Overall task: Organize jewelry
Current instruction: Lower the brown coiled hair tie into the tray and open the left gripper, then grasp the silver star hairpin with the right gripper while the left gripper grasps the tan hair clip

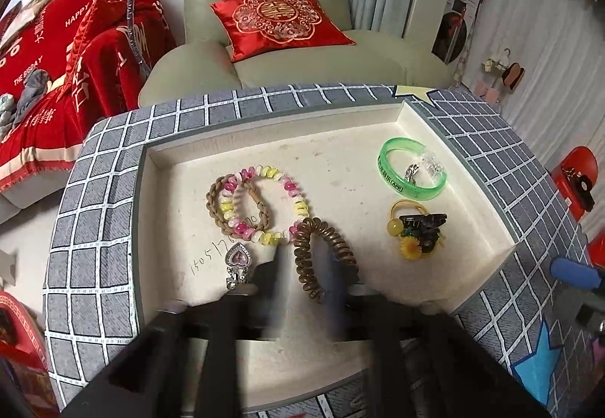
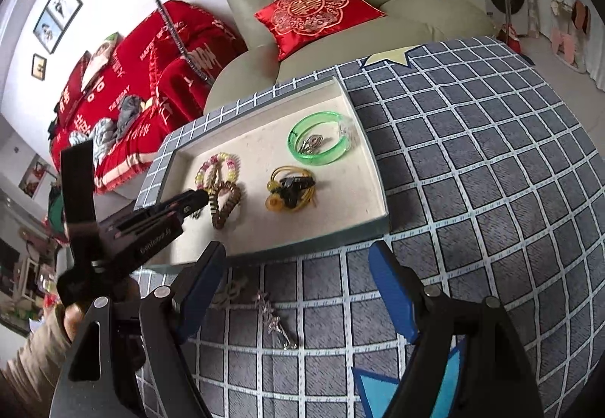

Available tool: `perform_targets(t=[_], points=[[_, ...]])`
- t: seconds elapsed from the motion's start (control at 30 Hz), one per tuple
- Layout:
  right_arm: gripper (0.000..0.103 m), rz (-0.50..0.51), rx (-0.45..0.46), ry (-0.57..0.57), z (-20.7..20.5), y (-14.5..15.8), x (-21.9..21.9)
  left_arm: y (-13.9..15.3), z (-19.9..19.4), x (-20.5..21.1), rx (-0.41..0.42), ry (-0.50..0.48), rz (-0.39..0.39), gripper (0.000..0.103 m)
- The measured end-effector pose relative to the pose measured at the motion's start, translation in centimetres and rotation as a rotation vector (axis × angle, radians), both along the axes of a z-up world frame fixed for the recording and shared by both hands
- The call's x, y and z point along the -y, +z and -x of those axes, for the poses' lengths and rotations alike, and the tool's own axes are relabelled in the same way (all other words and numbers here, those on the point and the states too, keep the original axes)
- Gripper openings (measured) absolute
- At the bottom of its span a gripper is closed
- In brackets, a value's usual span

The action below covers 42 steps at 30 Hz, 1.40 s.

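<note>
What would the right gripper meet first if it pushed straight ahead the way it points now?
Probably the silver chain lying on the checked cloth between its open fingers; past that, the tray's near wall. Depth is hard to judge through the fisheye.

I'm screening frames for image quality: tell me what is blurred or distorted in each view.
Left wrist view: the left gripper fingers are smeared by motion blur, while the brown coil tie and beaded bracelet stay sharp; the tray edges bow from the fisheye. Right wrist view: the tablecloth grid bulges outward; the silver jewelry near the right gripper looks soft.
</note>
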State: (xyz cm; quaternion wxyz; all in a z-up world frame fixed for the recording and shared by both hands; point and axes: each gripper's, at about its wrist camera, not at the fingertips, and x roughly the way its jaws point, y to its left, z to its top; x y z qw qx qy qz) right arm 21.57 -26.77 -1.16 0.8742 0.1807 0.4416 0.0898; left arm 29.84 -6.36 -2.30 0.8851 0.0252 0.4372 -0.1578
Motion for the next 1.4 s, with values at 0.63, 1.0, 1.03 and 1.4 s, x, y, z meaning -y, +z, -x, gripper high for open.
perform_targets(t=[0.63, 1.0, 1.03, 1.4], points=[[0.103, 0.194, -0.016, 0.141, 4.6, -2.5, -3.6, 2.1, 7.9, -2.5, 0.108, -0.032, -0.041, 0.103], [0.101, 0.241, -0.038, 0.169, 4.1, -4.0, -4.5, -2.1, 11.5, -2.8, 0.022, -0.116, -0.111, 0.103], [0.098, 0.25, -0.04, 0.177, 4.0, -4.2, -4.7, -2.3, 11.5, -2.7, 0.018, -0.118, -0.111, 0.103], [0.053, 0.312, -0.059, 0.252, 3.1, -5.2, -6.9, -3.5, 11.2, -0.9, 0.01, -0.191, -0.129, 0.095]])
